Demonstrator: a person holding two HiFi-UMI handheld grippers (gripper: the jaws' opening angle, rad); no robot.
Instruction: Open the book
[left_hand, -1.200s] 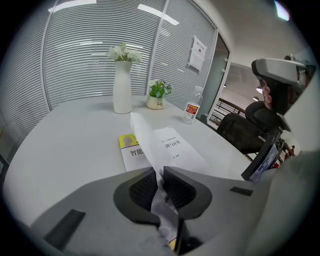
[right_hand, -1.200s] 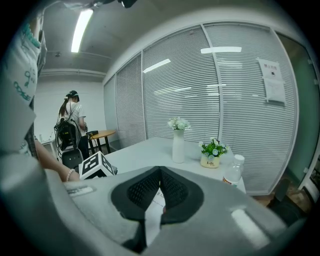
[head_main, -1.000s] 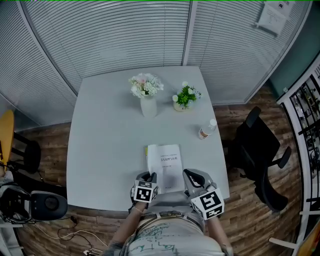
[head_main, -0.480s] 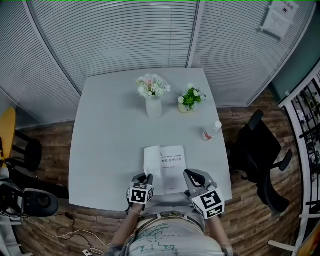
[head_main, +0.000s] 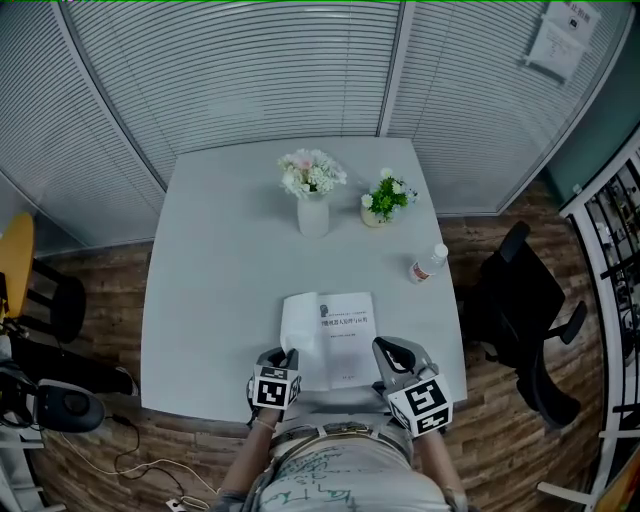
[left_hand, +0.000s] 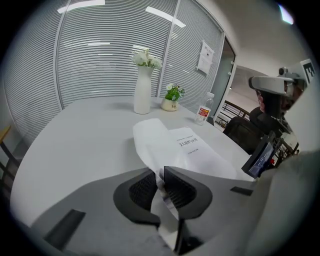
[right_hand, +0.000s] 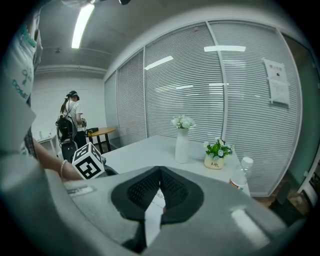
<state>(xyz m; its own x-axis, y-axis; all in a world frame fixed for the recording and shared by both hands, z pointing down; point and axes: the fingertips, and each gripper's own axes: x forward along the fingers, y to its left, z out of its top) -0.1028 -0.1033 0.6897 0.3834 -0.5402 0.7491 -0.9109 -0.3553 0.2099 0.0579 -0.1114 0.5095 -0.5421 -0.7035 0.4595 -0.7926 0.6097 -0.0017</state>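
Observation:
A white book lies near the table's front edge, its title page facing up. Its cover is lifted and curls over to the left. My left gripper is shut on the cover's lower corner; in the left gripper view the sheet runs from between the pads up over the printed page. My right gripper is shut on the book's lower right edge, and a strip of white page shows between its pads.
On the grey table a white vase of flowers and a small potted plant stand at the back, with a water bottle near the right edge. A black office chair stands to the right. A person stands far behind.
My left gripper has moved left with the cover, which has swung up from the book and now spreads wider to the left. My right gripper has stayed on the book's right edge.

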